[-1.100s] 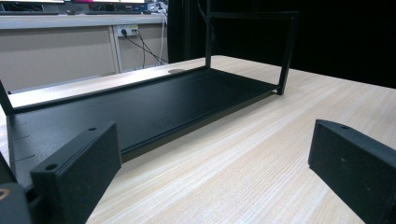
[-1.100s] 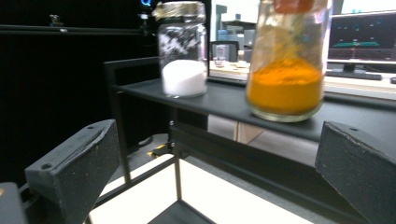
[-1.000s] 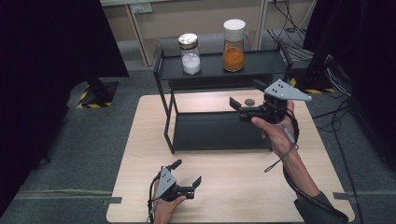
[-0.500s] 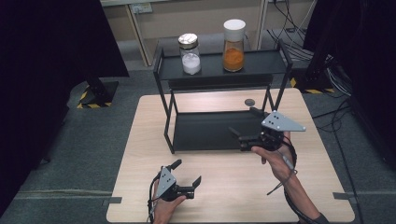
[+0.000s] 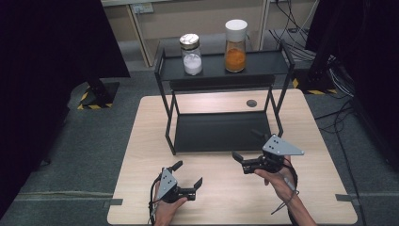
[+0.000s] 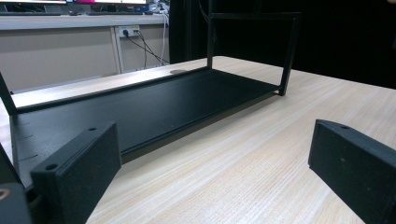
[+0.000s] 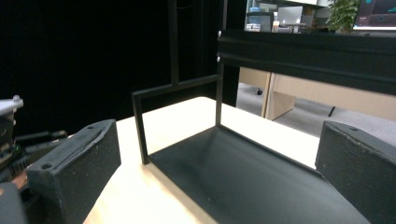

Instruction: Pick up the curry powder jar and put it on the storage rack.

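Both tongs were wide open and held nothing, the left tongs at 7 o'clock and the right tongs at 5 o'clock of the black rack on the table.

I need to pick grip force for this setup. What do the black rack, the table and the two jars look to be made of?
Rack: likely painted metal, matte black, thin square posts and flat sheet shelves. Table: pale wood or wood-look laminate, fine straight grain. Jar of white powder and jar of orange powder: clear walls, glass or plastic, cannot tell which; one lid looks shiny and metallic, the other white, probably plastic.
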`<state>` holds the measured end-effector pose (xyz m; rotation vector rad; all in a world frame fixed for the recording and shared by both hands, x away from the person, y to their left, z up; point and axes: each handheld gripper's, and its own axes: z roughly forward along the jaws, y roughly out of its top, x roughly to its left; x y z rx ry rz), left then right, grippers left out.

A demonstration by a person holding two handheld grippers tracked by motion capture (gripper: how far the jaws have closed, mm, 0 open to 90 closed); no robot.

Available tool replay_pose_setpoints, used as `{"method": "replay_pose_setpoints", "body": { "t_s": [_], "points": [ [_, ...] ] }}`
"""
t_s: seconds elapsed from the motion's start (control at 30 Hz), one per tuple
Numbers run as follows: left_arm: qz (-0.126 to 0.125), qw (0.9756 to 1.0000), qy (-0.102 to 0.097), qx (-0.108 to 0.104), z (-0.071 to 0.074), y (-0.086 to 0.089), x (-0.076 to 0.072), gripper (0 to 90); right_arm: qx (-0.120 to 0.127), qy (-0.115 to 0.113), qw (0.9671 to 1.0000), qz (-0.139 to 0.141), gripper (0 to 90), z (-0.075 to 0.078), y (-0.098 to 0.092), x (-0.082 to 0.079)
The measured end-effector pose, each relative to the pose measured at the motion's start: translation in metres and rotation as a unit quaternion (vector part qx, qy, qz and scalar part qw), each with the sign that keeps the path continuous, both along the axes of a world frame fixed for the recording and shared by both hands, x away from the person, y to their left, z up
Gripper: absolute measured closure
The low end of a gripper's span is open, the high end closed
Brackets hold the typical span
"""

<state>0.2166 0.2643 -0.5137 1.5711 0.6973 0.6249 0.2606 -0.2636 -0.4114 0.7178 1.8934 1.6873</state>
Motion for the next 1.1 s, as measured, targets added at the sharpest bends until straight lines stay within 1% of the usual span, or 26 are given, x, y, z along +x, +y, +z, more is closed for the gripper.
{"method": "replay_pose_setpoints", "body": {
  "t_s": [0.17, 0.47, 0.53, 0.63, 0.93, 1.1],
  "points": [
    [-0.001, 1.0000, 0.000, 0.000, 0.000, 0.000, 0.000, 1.8, -0.005, 0.008, 0.9999, 0.004, 0.4, -0.013, -0.001, -0.005],
    [0.000, 1.0000, 0.001, 0.000, 0.000, 0.000, 0.000, 1.8, -0.001, 0.019, 0.9998, 0.006, 0.4, -0.036, -0.005, -0.014],
    [0.000, 1.0000, 0.001, 0.000, 0.000, 0.000, 0.000, 1.8, -0.004, 0.020, 0.9998, 0.007, 0.4, -0.041, -0.005, -0.017],
    [0.000, 1.0000, 0.001, 0.000, 0.000, 0.000, 0.000, 1.8, -0.002, 0.019, 0.9998, 0.008, 0.4, -0.048, -0.007, -0.020],
    [0.001, 1.0000, 0.001, 0.000, 0.000, 0.000, 0.000, 1.8, -0.003, 0.016, 0.9998, 0.011, 0.4, -0.059, -0.010, -0.028],
    [0.001, 1.0000, 0.001, -0.001, 0.000, 0.000, 0.000, 1.8, -0.005, 0.019, 0.9997, 0.011, 0.4, -0.064, -0.011, -0.031]
  ]
}}
